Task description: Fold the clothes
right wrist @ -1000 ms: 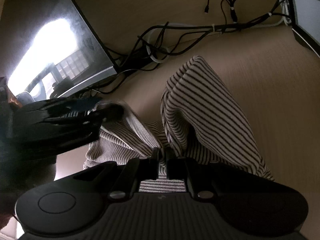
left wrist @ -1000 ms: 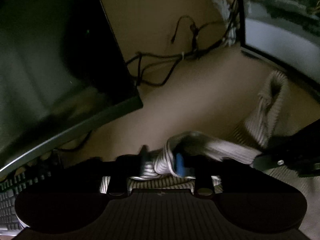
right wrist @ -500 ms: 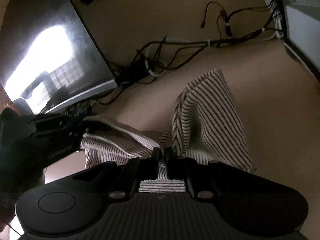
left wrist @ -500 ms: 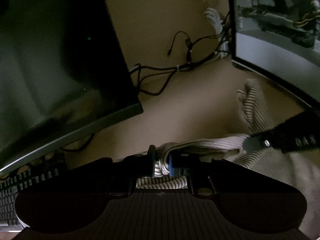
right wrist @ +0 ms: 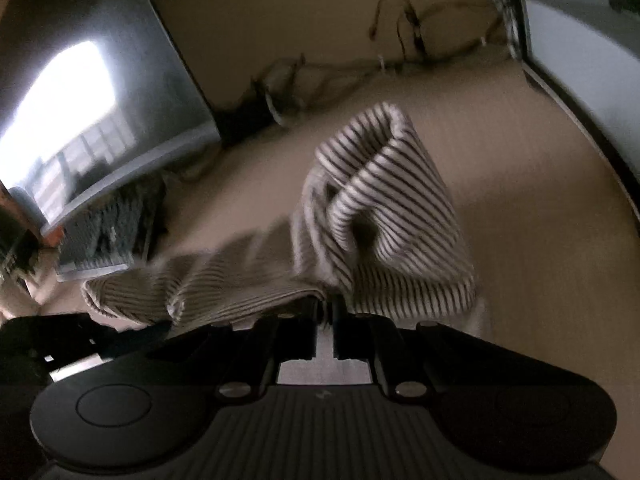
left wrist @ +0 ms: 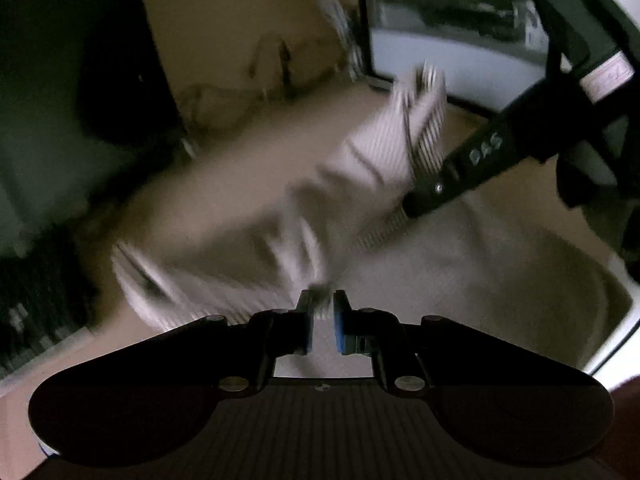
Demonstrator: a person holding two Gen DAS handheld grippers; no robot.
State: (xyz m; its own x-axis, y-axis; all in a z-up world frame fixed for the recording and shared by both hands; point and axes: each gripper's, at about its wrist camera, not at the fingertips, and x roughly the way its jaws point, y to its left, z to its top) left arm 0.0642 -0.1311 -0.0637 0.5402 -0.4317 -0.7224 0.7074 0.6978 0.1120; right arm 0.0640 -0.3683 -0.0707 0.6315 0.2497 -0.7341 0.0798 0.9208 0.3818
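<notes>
A white garment with thin dark stripes (right wrist: pixel 392 208) hangs bunched above a tan desk. My right gripper (right wrist: pixel 326 304) is shut on one edge of it, with folds draping off to both sides. In the left wrist view the same striped garment (left wrist: pixel 248 240) is blurred by motion, and my left gripper (left wrist: pixel 322 306) is shut on another edge. The right gripper (left wrist: pixel 448 184) shows there at the upper right, pinching the cloth. The left gripper's dark body sits at the lower left of the right wrist view.
A dark monitor (right wrist: pixel 100 120) leans at the left with a keyboard (right wrist: pixel 104 236) below it. Tangled cables (right wrist: pixel 360 72) lie at the back of the tan desk (right wrist: pixel 540 200). A second screen (left wrist: pixel 460 32) stands at the right. A white edge (left wrist: pixel 616 340) borders the near right.
Both grippers have lifted and pulled back with the garment, which now hangs higher and more spread. The left view swung right, and the scene is motion-blurred.
</notes>
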